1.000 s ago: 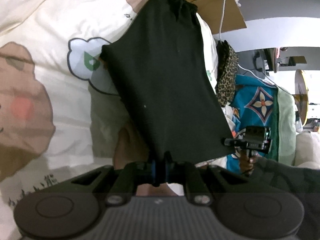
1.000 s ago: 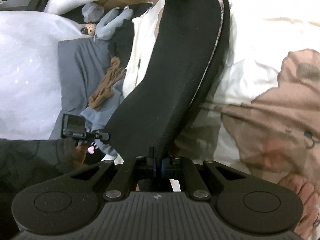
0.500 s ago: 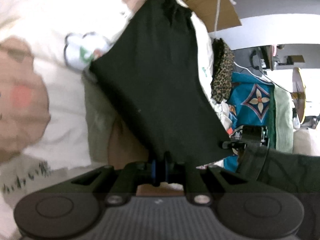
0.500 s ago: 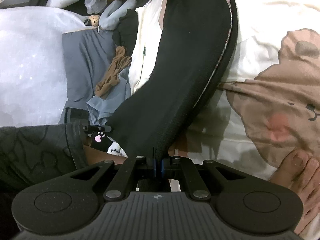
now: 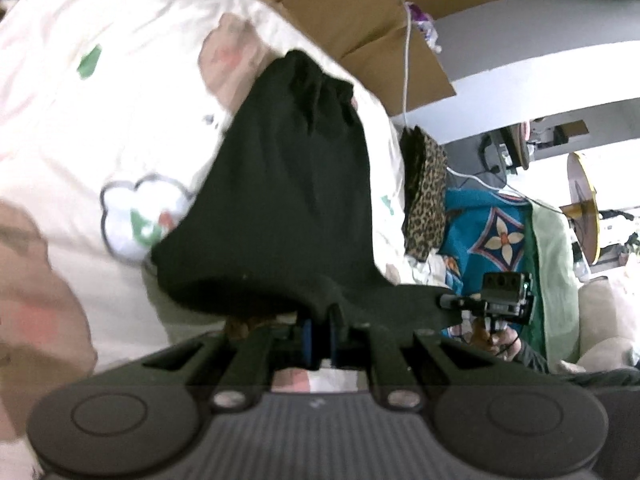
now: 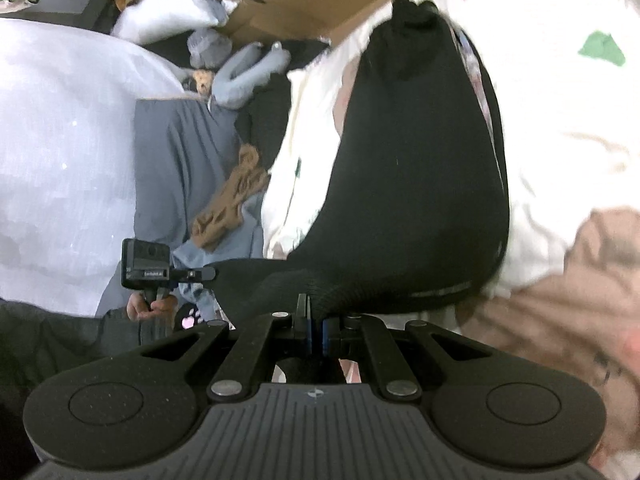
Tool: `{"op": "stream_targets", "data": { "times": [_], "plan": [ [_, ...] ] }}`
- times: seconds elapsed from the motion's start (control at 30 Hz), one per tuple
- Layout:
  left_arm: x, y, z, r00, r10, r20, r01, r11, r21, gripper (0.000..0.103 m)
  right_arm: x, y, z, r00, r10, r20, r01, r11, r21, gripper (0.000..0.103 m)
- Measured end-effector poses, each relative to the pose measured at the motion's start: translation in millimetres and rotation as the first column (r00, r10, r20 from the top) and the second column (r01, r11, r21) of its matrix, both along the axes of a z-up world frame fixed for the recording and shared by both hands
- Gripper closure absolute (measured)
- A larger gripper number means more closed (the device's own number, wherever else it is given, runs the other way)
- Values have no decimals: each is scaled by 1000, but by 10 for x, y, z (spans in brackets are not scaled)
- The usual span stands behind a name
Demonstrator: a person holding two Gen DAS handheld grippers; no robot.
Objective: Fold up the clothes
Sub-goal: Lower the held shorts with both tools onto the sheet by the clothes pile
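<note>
The long black cloth garment [image 5: 288, 200] lies on the white cartoon-print bed sheet [image 5: 80, 128], its near edge lifted. The left gripper [image 5: 320, 330] and the right gripper [image 6: 315, 322] each pinch a near corner, jaws almost closed. This looks like the fold step. Next, carry the near edge over to the garment's far end. Beside the garment the sheet is bare, and a brown cardboard box [image 5: 360, 32] sits past its far end.

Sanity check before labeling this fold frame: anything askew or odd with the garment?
The black garment is bunched into gathers at its far end rather than lying flat on the cartoon-print sheet. Both the left gripper and right gripper pinch its near edge. No damage visible.
</note>
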State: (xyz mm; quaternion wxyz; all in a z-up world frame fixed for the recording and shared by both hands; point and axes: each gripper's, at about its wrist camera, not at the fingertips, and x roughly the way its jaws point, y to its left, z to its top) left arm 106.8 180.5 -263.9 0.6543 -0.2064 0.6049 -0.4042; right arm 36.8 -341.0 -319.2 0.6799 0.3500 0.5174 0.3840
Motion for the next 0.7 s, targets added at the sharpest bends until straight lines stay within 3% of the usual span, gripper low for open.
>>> {"op": "stream_targets", "data": {
  "times": [0.7],
  "plan": [
    [816, -509, -205, 983, 104, 152, -100, 994, -38, 94, 836, 11, -134, 982, -156, 101, 164, 984, -72, 100]
  ]
}}
